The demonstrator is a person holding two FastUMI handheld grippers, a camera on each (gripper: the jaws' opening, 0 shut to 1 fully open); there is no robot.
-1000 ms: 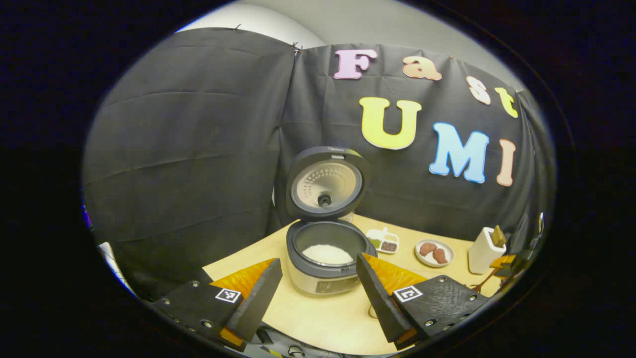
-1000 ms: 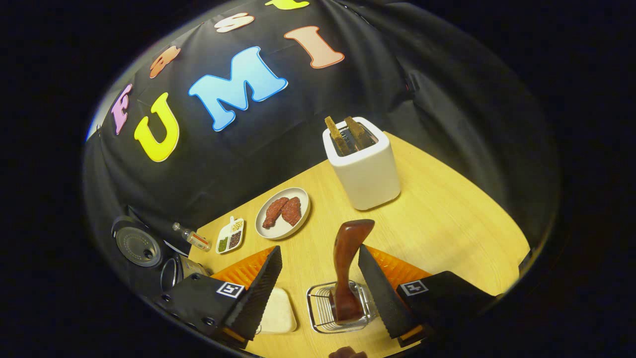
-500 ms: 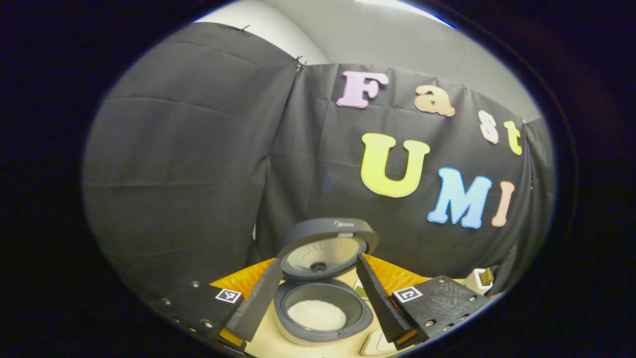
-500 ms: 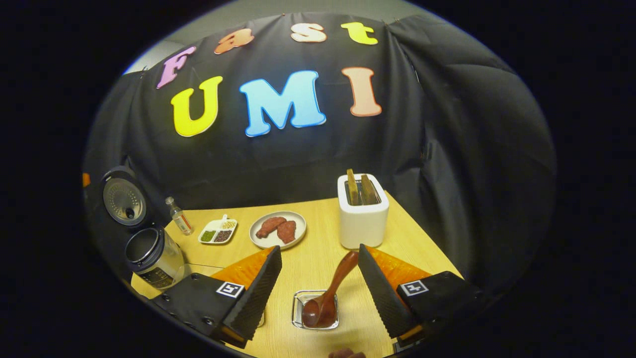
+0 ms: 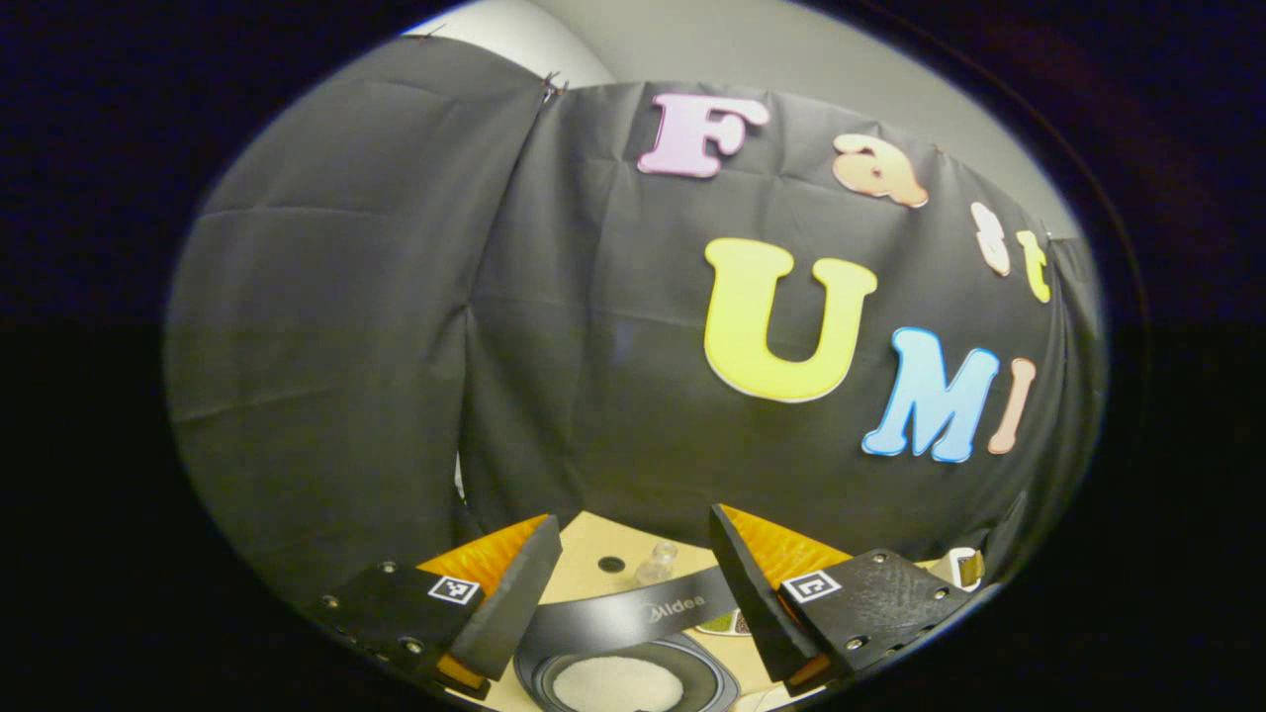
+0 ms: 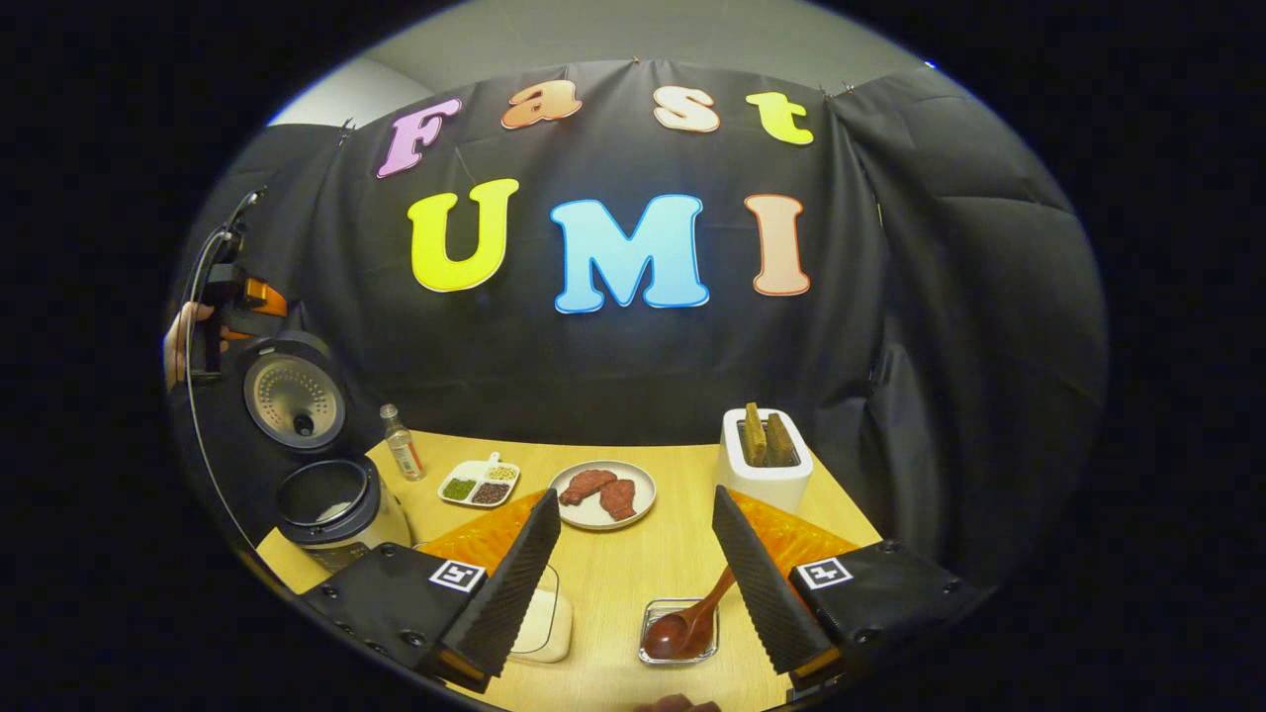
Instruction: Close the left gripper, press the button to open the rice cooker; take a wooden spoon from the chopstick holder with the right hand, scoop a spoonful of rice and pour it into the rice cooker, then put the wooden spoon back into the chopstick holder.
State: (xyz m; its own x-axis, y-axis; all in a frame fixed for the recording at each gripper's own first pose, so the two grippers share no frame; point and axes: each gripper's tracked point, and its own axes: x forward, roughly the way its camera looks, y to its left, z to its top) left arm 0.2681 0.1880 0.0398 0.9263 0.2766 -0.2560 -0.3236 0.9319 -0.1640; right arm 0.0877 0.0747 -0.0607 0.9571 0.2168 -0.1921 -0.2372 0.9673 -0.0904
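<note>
The rice cooker (image 6: 331, 499) stands open at the table's left, its lid (image 6: 294, 391) upright and white rice in the pot (image 5: 618, 684). The left gripper (image 5: 633, 516) hovers open above the pot, with the lid's rim (image 5: 633, 613) crossing just below its fingers; in the right gripper view it hangs (image 6: 232, 297) above the lid, held by a hand. The wooden spoon (image 6: 682, 628) rests in the wire chopstick holder (image 6: 655, 653), its handle leaning toward my right finger. My right gripper (image 6: 635, 494) is open above and behind it, holding nothing.
A white rice container (image 6: 549, 623) sits beside the holder. Farther back are a small bottle (image 6: 401, 455), a divided condiment dish (image 6: 480, 487), a plate (image 6: 643, 482) of meat and a white toaster (image 6: 767, 465) with two slices. Black cloth walls the table's back and sides.
The left gripper has moved forward over the cooker, close to the lid. The right gripper has drawn back and up from the spoon, which stays in the holder.
</note>
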